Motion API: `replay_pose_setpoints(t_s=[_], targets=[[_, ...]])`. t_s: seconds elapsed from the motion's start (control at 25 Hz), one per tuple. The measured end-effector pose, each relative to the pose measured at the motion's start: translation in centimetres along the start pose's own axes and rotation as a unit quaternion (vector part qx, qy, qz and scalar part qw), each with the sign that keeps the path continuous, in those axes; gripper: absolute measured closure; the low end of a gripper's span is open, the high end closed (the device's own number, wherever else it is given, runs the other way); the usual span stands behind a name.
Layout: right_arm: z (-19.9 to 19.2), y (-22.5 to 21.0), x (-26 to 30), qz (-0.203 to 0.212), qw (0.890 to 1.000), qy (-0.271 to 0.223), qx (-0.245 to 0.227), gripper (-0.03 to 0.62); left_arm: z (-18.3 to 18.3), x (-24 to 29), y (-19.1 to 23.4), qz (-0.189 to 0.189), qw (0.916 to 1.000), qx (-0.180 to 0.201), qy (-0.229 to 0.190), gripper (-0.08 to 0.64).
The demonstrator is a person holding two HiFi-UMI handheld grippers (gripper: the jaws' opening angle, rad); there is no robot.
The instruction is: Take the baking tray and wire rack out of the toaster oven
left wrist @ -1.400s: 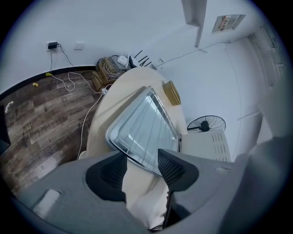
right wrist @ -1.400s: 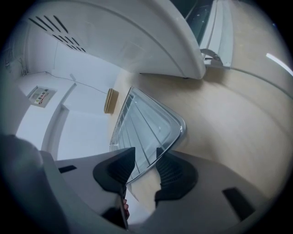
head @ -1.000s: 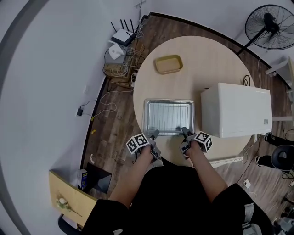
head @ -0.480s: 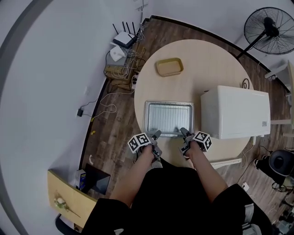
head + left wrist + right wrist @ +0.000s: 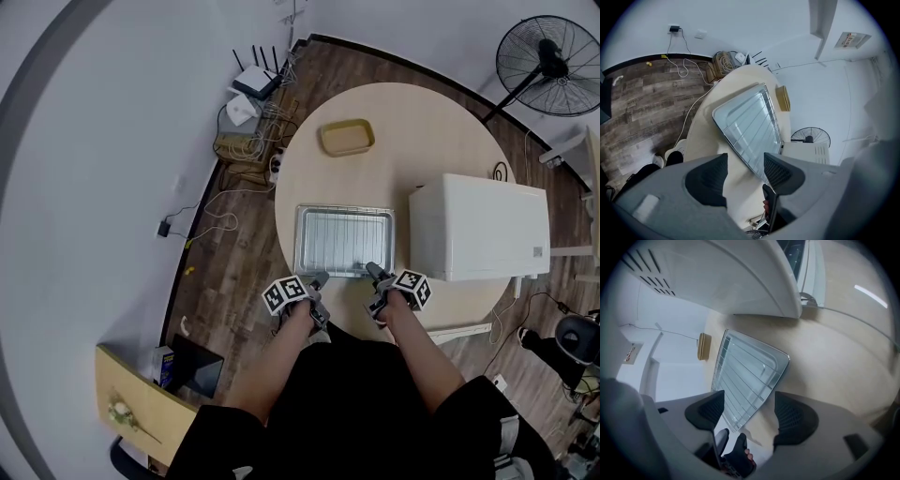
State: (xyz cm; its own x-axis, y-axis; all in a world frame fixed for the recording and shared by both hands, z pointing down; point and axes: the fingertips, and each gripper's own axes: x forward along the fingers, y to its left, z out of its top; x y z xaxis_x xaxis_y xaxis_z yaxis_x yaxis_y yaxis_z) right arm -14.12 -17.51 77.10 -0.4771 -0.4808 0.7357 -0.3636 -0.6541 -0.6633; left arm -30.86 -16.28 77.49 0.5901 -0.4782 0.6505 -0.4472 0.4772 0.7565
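Note:
A silver baking tray [image 5: 302, 242] lies on the round table, with the wire rack [image 5: 343, 238] resting in it. The white toaster oven [image 5: 478, 228] stands just to its right. Both grippers sit at the tray's near edge. My left gripper [image 5: 319, 278] is open; in its own view [image 5: 745, 171] the tray [image 5: 740, 117] lies ahead and its rim runs down between the jaws, untouched. My right gripper [image 5: 372, 271] has just been opening its jaws. In its own view [image 5: 750, 412] the tray's near rim [image 5: 740, 420] lies in the gap, and the pads stand clear of it.
A yellow dish [image 5: 345, 134] sits at the far side of the table [image 5: 422, 141]. Routers and tangled cables [image 5: 251, 89] lie on the wood floor to the left. A black fan [image 5: 548, 54] stands at the back right. The table's near edge is right under the grippers.
Both grippers stay at the tray's near edge and the tray lies where it was. Only the head view has shifted slightly.

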Motion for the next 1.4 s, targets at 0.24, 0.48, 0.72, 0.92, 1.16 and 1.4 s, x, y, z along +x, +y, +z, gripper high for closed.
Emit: replay_pose_setpoints(t_s=[0.24, 0.48, 0.72, 0.92, 1.16, 1.4], targets=[[-0.5, 2.2, -1.4, 0.017, 0.985, -0.007, -0.172, 0.275, 0.0, -1.8, -2.0, -0.011, 0.9964, 0.084, -0.006, 0.333], [-1.6, 2.7, -5.4, 0.005, 0.919, -0.039, -0.393, 0.275, -2.0, -6.0, -3.1, -0.02, 0.9794, 0.2, -0.02, 0.333], [-5.3, 6.7, -11.7, 0.066, 0.813, -0.096, -0.57, 0.276, -4.9, -11.5, -4.2, -0.053, 0.9538, 0.284, -0.082, 0.334], [-8.0, 7.1, -17.0, 0.095, 0.782, -0.119, -0.604, 0.278, -8.9, -15.1, -6.0, -0.066, 0.9134, 0.38, -0.13, 0.357], [-9.5, 3.4, -22.2, 0.068, 0.766, -0.161, -0.619, 0.333, -13.6, -18.8, -7.7, -0.099, 0.8665, 0.454, -0.182, 0.486], [-8.4, -2.7, -27.7, 0.024, 0.769, -0.177, -0.613, 0.587, -18.4, -18.5, -5.5, -0.116, 0.8713, 0.442, -0.178, 0.54]])
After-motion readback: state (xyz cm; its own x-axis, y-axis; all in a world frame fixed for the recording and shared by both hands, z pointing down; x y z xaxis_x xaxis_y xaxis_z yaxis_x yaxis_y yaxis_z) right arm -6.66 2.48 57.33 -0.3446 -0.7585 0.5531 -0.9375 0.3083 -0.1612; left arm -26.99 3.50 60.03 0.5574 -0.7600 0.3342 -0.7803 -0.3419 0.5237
